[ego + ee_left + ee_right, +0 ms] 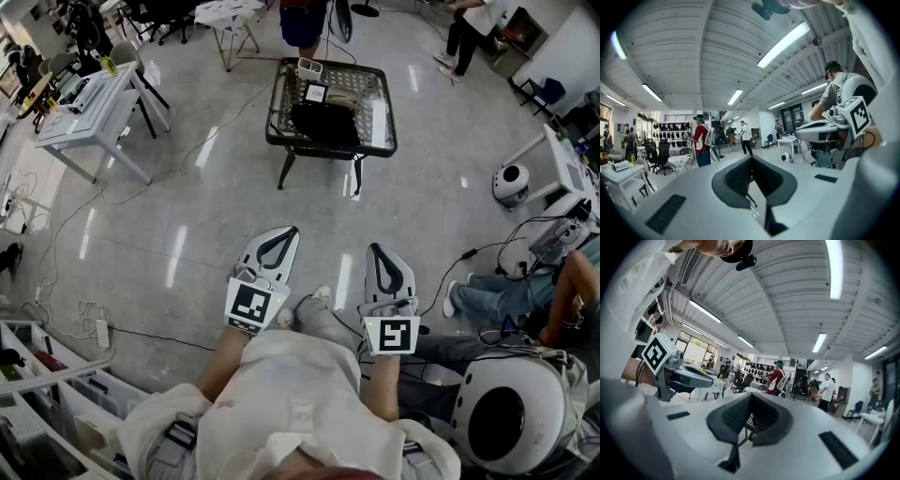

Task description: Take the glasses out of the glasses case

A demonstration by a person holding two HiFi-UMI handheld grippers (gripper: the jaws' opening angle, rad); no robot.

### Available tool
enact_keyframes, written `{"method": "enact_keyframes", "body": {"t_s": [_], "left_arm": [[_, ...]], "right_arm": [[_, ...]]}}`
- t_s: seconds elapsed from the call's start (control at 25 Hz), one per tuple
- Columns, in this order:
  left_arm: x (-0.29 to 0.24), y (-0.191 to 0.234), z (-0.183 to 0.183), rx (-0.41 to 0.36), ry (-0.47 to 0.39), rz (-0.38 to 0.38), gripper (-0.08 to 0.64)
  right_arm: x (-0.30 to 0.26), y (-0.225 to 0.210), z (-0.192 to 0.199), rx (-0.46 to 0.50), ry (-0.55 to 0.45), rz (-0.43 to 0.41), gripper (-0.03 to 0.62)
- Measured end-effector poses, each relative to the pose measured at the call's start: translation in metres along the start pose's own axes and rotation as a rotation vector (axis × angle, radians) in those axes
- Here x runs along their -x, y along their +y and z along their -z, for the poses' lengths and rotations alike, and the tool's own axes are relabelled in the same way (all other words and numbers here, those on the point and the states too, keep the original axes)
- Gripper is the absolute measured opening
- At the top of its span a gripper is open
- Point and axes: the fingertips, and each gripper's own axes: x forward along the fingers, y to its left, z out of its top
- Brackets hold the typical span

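A black case (325,124) lies on a small black wire-topped table (281,120) far ahead of me across the floor; no glasses show. My left gripper (280,235) and right gripper (377,251) are held side by side at waist height, both pointing level toward the table and well short of it. Each is shut with nothing between the pads. In the left gripper view the left gripper's (751,158) tips meet in front of the room. The right gripper (750,396) looks the same in its own view.
On the table also lie a small white box (309,66) and a white strip (379,122). A white desk (89,103) stands at the left, a small white robot (511,183) and a seated person (525,291) at the right. Cables cross the floor (141,234).
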Motion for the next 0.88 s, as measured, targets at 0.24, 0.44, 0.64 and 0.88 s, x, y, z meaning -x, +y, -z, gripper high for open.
{"method": "enact_keyframes", "body": {"t_s": [0.24, 0.44, 0.64, 0.88], "left_arm": [[0.000, 0.009, 0.004, 0.007, 0.003, -0.007, 0.014], [-0.018, 0.020, 0.012, 0.014, 0.022, -0.015, 0.014], [-0.054, 0.036, 0.012, 0.009, 0.037, -0.024, 0.014], [-0.105, 0.051, 0.008, 0.003, 0.046, -0.038, 0.014]], "right_arm": [[-0.012, 0.007, 0.001, 0.015, -0.016, -0.010, 0.006], [-0.037, 0.000, 0.010, 0.014, -0.008, -0.022, 0.006], [-0.073, -0.022, 0.015, 0.004, 0.000, -0.047, 0.006], [-0.114, -0.056, 0.025, -0.011, -0.009, -0.072, 0.007]]}}
